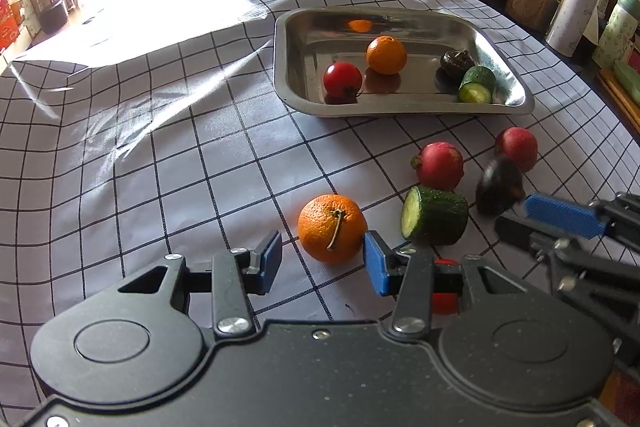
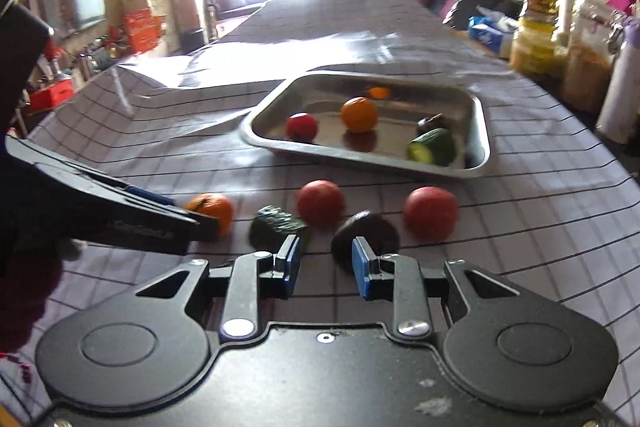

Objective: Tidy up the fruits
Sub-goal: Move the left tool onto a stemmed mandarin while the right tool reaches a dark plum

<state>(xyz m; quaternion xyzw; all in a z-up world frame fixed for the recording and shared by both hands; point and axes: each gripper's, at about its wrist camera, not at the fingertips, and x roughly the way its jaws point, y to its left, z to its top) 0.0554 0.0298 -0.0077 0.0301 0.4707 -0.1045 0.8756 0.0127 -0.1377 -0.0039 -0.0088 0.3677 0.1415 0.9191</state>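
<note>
Left wrist view: the left tool [image 1: 324, 261] stands moderately wide and holds nothing. The loose orange [image 1: 332, 227] lies on the counter [image 1: 180, 147] just ahead of its gap, against the right pad. Beside it, toward the counter's right edge, lie a cucumber piece [image 1: 436, 215], two red fruits [image 1: 439, 165] and a blurred dark fruit [image 1: 500, 185]. Farther along, the steel tray [image 1: 400, 109] holds a tomato [image 1: 343, 79], another orange [image 1: 386, 55] and more.

Right wrist view: the right tool [image 2: 326, 263] is drawn narrow with nothing between its pads. The dark fruit sits just beyond its right finger.
</note>
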